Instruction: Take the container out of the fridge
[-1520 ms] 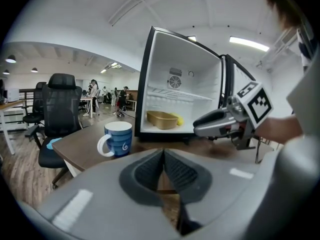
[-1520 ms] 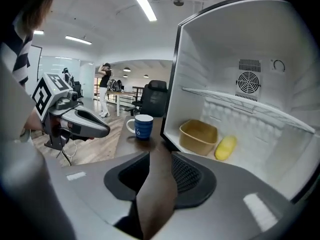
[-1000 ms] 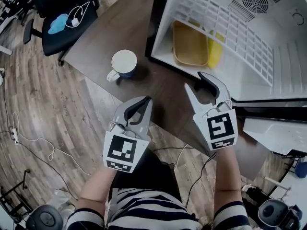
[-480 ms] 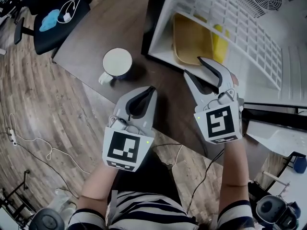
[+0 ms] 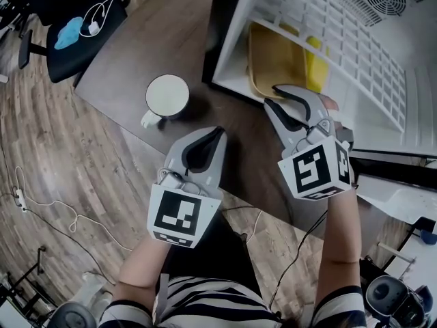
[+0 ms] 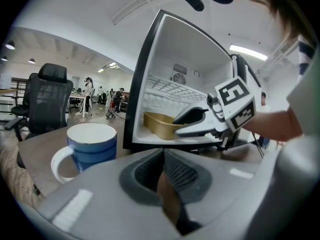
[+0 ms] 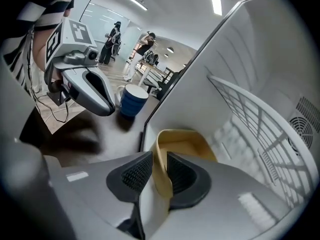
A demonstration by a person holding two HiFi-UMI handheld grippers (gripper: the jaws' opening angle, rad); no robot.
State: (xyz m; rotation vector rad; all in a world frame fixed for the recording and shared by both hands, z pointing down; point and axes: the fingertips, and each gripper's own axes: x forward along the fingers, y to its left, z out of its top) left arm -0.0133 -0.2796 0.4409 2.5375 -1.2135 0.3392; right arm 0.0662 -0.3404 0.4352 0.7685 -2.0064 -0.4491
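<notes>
A shallow tan container (image 5: 276,59) lies on the floor of the open white fridge (image 5: 410,108), near its front edge. My right gripper (image 5: 273,95) reaches into the fridge mouth, and its jaws are closing on the container's near rim (image 7: 159,159). The rim stands between the two pads and touches both. My left gripper (image 5: 217,132) hovers over the dark table (image 5: 157,39) in front of the fridge; it is shut with nothing in it. From the left gripper view, the right gripper (image 6: 186,124) is at the container (image 6: 156,123).
A blue mug with a white inside (image 5: 167,96) stands on the table left of the fridge, ahead of my left gripper. Something yellow (image 5: 315,65) lies behind the container. A wire shelf (image 5: 341,39) spans the fridge above it. A black office chair (image 5: 75,19) stands at far left.
My right gripper moved forward into the fridge mouth and its jaws narrowed around the container's rim. The left gripper stayed about where it was, still shut.
</notes>
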